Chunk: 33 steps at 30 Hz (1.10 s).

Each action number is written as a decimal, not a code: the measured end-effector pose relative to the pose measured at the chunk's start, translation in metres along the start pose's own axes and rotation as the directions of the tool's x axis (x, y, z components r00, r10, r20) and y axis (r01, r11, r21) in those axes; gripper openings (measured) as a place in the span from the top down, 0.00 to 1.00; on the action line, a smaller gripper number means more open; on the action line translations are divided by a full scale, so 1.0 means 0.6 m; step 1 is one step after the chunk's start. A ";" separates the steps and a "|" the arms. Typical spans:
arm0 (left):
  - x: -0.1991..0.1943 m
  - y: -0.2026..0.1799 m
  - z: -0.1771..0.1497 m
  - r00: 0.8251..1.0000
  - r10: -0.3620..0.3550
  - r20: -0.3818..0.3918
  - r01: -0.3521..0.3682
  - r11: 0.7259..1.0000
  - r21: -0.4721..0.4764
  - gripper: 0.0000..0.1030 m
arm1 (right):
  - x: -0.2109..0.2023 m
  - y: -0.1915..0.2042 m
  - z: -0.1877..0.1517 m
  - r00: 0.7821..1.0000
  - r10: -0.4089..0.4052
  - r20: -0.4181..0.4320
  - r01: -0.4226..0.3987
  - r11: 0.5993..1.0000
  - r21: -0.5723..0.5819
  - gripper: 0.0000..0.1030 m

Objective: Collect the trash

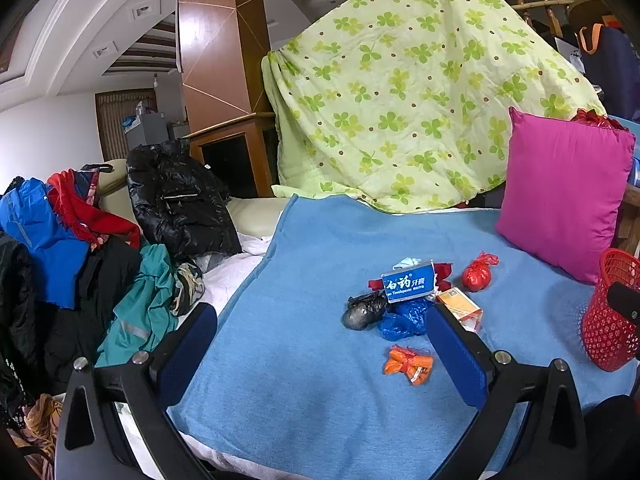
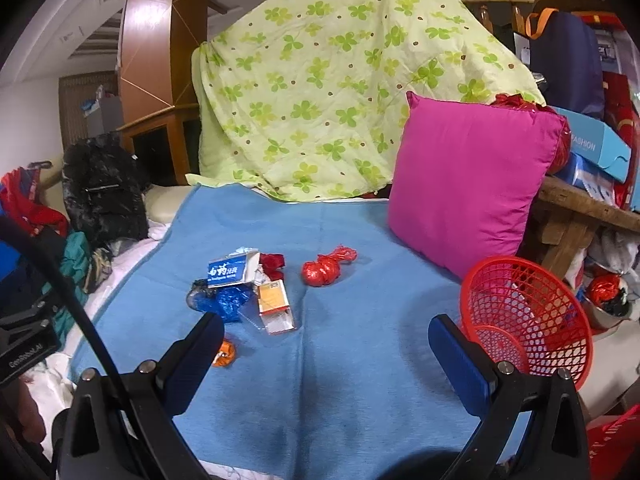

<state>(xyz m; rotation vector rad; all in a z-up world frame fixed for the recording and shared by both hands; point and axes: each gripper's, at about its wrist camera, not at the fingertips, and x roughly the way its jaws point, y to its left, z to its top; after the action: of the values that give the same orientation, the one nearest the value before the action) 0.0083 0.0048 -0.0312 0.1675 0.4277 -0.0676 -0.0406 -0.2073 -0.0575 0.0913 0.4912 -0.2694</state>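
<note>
Trash lies in a loose pile on a blue blanket (image 1: 304, 280): a blue toothpaste box (image 1: 409, 282), a black bag wad (image 1: 362, 312), a crumpled blue bag (image 1: 404, 320), an orange-yellow box (image 1: 460, 307), a knotted red bag (image 1: 477, 274) and an orange wad (image 1: 408, 364). The pile also shows in the right wrist view, with the toothpaste box (image 2: 230, 272), the red bag (image 2: 326, 270) and the orange-yellow box (image 2: 274, 300). A red mesh basket (image 2: 528, 316) stands at the blanket's right. My left gripper (image 1: 320, 340) is open and empty, short of the pile. My right gripper (image 2: 326, 352) is open and empty, left of the basket.
A magenta pillow (image 2: 468, 184) leans behind the basket. A green clover quilt (image 1: 412, 88) hangs at the back. Piled clothes (image 1: 80, 272) and a black jacket (image 1: 180, 196) lie to the left. A wooden bench with boxes (image 2: 592, 168) stands at the right.
</note>
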 end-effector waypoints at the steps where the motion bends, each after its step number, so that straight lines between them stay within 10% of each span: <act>1: -0.002 0.000 0.000 1.000 -0.001 0.002 0.001 1.000 0.001 0.00 | 0.000 0.001 -0.001 1.000 0.000 -0.001 0.000 1.000 -0.001 0.00; 33: 0.076 0.020 -0.013 0.998 -0.002 -0.059 0.002 1.000 -0.012 0.00 | 0.084 0.063 0.015 0.998 0.027 -0.052 -0.030 0.998 -0.056 0.00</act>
<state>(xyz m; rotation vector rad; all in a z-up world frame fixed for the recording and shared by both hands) 0.0474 0.0168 -0.0555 0.1576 0.4870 -0.0622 0.0166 -0.1844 -0.0731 0.0501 0.5475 -0.2256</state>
